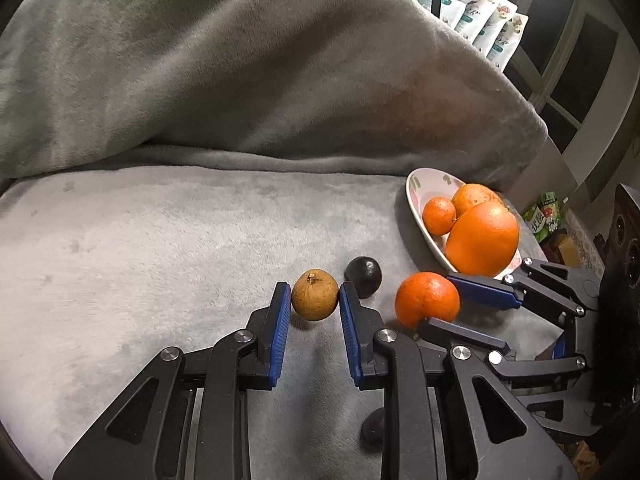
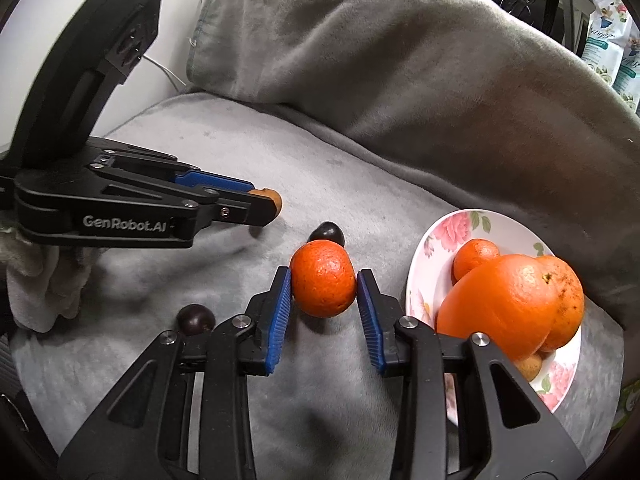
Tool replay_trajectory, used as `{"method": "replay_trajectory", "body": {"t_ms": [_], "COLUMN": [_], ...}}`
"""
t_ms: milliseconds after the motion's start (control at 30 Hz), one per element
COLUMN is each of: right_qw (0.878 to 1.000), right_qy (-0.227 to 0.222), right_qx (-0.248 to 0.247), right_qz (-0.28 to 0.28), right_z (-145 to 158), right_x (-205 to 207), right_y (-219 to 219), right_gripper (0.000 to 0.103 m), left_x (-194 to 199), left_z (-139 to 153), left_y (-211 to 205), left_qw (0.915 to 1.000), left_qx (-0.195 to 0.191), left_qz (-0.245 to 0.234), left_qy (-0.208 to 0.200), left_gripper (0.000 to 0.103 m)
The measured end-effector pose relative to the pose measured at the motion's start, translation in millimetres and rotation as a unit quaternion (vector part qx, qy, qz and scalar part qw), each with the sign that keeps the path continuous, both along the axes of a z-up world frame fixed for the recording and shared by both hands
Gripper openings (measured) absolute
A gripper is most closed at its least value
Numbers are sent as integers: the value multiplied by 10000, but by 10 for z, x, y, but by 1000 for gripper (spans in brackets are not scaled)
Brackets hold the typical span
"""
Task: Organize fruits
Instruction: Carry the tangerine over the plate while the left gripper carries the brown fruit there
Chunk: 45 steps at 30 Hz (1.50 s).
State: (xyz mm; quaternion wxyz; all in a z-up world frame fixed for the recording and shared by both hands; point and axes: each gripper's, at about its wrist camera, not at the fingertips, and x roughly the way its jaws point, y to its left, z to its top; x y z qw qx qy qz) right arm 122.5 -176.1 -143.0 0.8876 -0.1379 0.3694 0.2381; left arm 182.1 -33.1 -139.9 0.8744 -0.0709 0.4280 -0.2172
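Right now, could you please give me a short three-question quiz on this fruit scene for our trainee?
1. True or false: the left gripper is shut on the small brown fruit.
2. Which fruit sits between the right gripper pads: A) a dark plum, B) the small orange, C) a banana?
3. Fill in: the floral plate already holds several ____ fruits.

Key: 1 true. 2 B. 3 orange; two dark fruits lie loose on the grey blanket.
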Motion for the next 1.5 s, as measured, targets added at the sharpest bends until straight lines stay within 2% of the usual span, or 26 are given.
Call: {"method": "replay_trajectory", "body": {"t_ms": [333,800,1500], "right_qw": [9982,9917,9809], "right_qy": [-200,-577,-550], "right_qx": [515,876,1129], "right_qz": [-226,-750,-1482], "right_z": [215,479,407], "right_x": [-254,-535,-564], "right_y": [-332,-962,-1630], "right_gripper": [35,35,35], "left_x": [-55,-101,68], "left_z": [186,369,494], "left_y": [-79,-393,-839], "left_qw": [9998,9985,9967], "left_qx": [-50,-23,-170], "left_qz": [-3,-241,-573], "left_qy": [-217,-481,-547], "left_gripper": [23,23,23]}}
